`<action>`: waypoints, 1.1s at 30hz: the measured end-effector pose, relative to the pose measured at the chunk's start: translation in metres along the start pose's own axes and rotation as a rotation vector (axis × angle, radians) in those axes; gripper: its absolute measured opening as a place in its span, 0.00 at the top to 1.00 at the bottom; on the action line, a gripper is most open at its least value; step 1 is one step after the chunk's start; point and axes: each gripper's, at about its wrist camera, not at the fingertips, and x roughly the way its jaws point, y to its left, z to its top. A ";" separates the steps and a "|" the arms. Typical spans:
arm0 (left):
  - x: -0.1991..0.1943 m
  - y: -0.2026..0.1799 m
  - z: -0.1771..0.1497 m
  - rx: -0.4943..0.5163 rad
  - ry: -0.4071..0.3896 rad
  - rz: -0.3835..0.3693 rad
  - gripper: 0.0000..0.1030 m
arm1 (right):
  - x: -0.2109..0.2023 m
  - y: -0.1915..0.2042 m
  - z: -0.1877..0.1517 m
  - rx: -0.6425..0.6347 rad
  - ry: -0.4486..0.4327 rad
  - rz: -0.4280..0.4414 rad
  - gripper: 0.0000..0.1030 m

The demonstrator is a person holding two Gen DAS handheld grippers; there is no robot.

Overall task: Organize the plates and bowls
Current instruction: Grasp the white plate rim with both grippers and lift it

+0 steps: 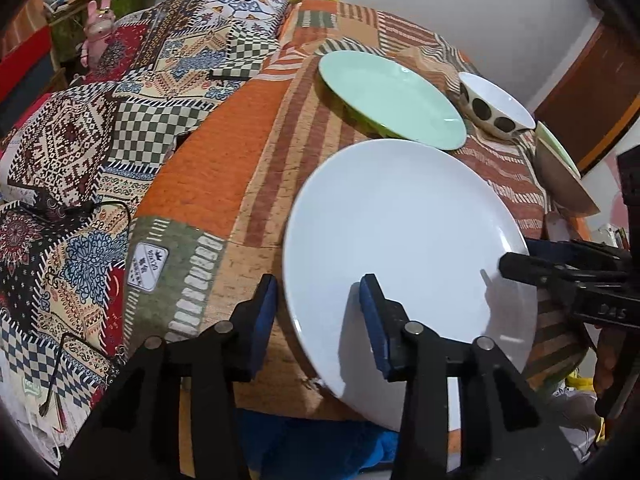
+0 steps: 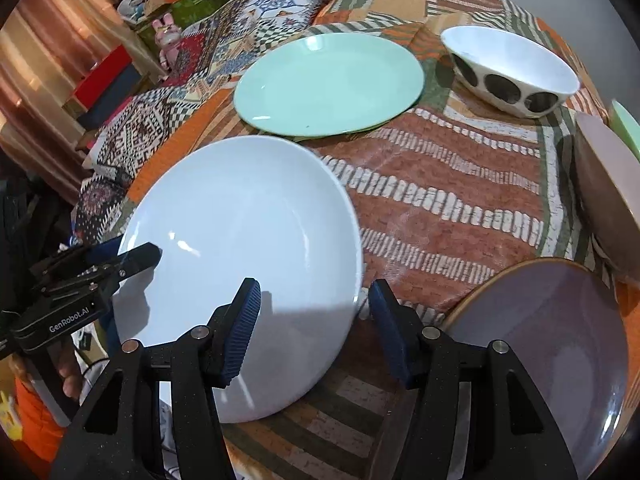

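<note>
Plates and bowls are sitting on a patchwork cloth (image 2: pixel 440 184) that I am viewing through both wrist cameras. I am seeing the white plate (image 1: pixel 404 248) filling the lower centre of the left wrist view and the lower left of the right wrist view. I am holding the left gripper (image 1: pixel 320 312) so that its two blue pads are straddling the plate's left rim, one pad outside the rim and one over the plate's face; the pads are standing apart and I cannot tell whether either is touching the plate. I am holding the right gripper (image 2: pixel 316 316) astride the opposite rim in the same manner, jaws likewise apart with the rim between them. No earlier view is available to me.

The mint green plate (image 2: pixel 328 84) is lying in the upper centre of the right wrist view, just beyond the white plate. The white bowl with dark spots (image 2: pixel 508 72) is standing at upper right, near the green plate. A grey-lilac plate with a brown rim (image 2: pixel 552 344) is occupying the lower right corner. A pale bowl (image 2: pixel 608 184) is lying tilted at the right edge.
</note>
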 end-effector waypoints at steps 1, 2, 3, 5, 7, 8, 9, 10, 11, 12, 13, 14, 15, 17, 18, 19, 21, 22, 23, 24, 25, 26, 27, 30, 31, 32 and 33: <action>0.000 -0.002 -0.001 0.008 -0.001 -0.001 0.62 | 0.002 0.002 0.000 -0.007 0.009 -0.008 0.56; -0.001 -0.003 -0.001 0.015 -0.002 -0.002 0.63 | 0.003 0.003 0.000 -0.013 0.009 -0.021 0.57; -0.002 -0.004 -0.002 0.022 -0.003 0.006 0.63 | 0.003 0.003 -0.001 -0.017 0.006 -0.027 0.57; -0.001 -0.005 -0.002 0.024 -0.001 0.012 0.63 | 0.002 0.000 -0.001 -0.004 0.002 -0.026 0.64; -0.002 -0.002 -0.002 0.002 0.003 -0.001 0.63 | 0.000 -0.006 0.001 0.024 0.000 -0.009 0.67; -0.003 -0.001 -0.002 -0.001 0.003 -0.004 0.63 | -0.002 -0.010 0.001 0.049 -0.004 0.022 0.67; -0.005 -0.003 -0.002 0.010 0.002 -0.004 0.63 | -0.003 -0.013 0.001 0.069 -0.003 0.044 0.68; -0.007 -0.003 -0.002 0.011 -0.001 -0.005 0.63 | -0.003 -0.013 0.000 0.076 -0.002 0.050 0.68; -0.009 -0.004 -0.003 0.007 -0.006 -0.008 0.63 | -0.004 -0.013 0.000 0.074 -0.006 0.046 0.68; -0.010 -0.005 -0.004 0.009 -0.004 -0.006 0.63 | -0.004 -0.011 -0.002 0.068 -0.011 0.038 0.68; -0.011 -0.006 -0.005 0.013 -0.001 0.001 0.63 | -0.004 -0.008 -0.002 0.061 -0.014 0.027 0.68; -0.011 -0.007 -0.005 0.018 0.001 0.014 0.63 | -0.006 -0.007 -0.002 0.055 -0.020 0.020 0.68; -0.011 -0.007 -0.006 0.016 0.001 0.021 0.62 | -0.008 -0.006 -0.003 0.051 -0.032 0.021 0.68; -0.014 -0.005 -0.005 -0.003 0.002 0.008 0.63 | -0.012 -0.004 -0.003 0.048 -0.051 0.026 0.70; -0.016 -0.006 -0.005 -0.008 -0.003 0.007 0.63 | -0.015 -0.004 -0.003 0.047 -0.062 0.030 0.70; -0.019 -0.007 -0.004 -0.007 -0.010 0.012 0.63 | -0.017 -0.005 -0.002 0.045 -0.071 0.034 0.70; -0.026 -0.012 -0.003 0.002 -0.032 0.021 0.63 | -0.023 -0.005 -0.001 0.042 -0.091 0.036 0.71; -0.029 -0.014 -0.002 0.007 -0.040 0.026 0.63 | -0.025 -0.005 -0.001 0.038 -0.099 0.033 0.71; -0.032 -0.016 -0.001 0.010 -0.049 0.029 0.63 | -0.029 -0.006 -0.002 0.036 -0.110 0.031 0.71; -0.037 -0.020 0.001 0.016 -0.061 0.034 0.63 | -0.033 -0.005 -0.002 0.034 -0.122 0.028 0.71; -0.040 -0.022 0.002 0.021 -0.069 0.036 0.63 | -0.036 -0.005 -0.002 0.032 -0.133 0.026 0.71; -0.044 -0.026 0.004 0.027 -0.079 0.036 0.63 | -0.040 -0.006 -0.002 0.032 -0.143 0.026 0.71; -0.048 -0.029 0.006 0.033 -0.087 0.036 0.63 | -0.043 -0.006 -0.003 0.035 -0.151 0.027 0.71; -0.059 -0.043 0.010 0.058 -0.116 0.032 0.63 | -0.056 -0.010 -0.005 0.045 -0.185 0.026 0.71; -0.062 -0.047 0.011 0.065 -0.124 0.031 0.63 | -0.060 -0.010 -0.006 0.046 -0.195 0.023 0.71; -0.066 -0.053 0.012 0.076 -0.133 0.029 0.63 | -0.064 -0.012 -0.007 0.049 -0.205 0.019 0.71; -0.068 -0.057 0.013 0.083 -0.138 0.027 0.63 | -0.069 -0.015 -0.009 0.054 -0.217 0.017 0.71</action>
